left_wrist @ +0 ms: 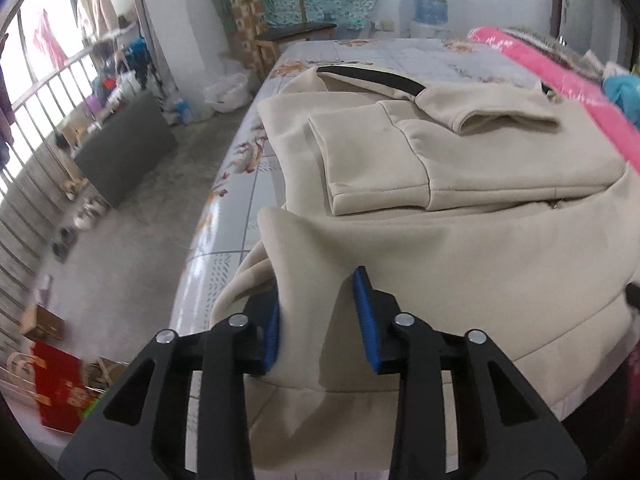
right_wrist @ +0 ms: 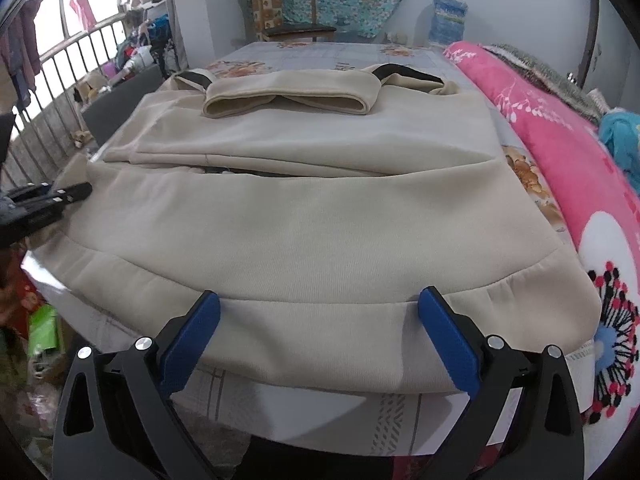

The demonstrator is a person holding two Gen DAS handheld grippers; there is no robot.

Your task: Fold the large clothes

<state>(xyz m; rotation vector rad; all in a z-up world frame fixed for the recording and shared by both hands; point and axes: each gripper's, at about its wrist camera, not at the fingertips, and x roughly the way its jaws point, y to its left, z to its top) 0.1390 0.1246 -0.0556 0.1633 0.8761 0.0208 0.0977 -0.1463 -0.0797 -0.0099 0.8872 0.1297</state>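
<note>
While a beige sweatshirt (right_wrist: 312, 216) lies spread over the near end of a bed (right_wrist: 320, 50), the fold looks about halfway done: both sleeves (right_wrist: 292, 100) already lie folded in across the body, and the lower half still has to be brought up over them. Its ribbed hem (right_wrist: 280, 332) hangs at the bed's near edge. The right gripper (right_wrist: 320, 340) has its fingers wide, straddling the hem without pinching. At the near left corner, the left gripper (left_wrist: 320, 320) has its fingers narrow around a raised fold of cloth. No containers matter here.
</note>
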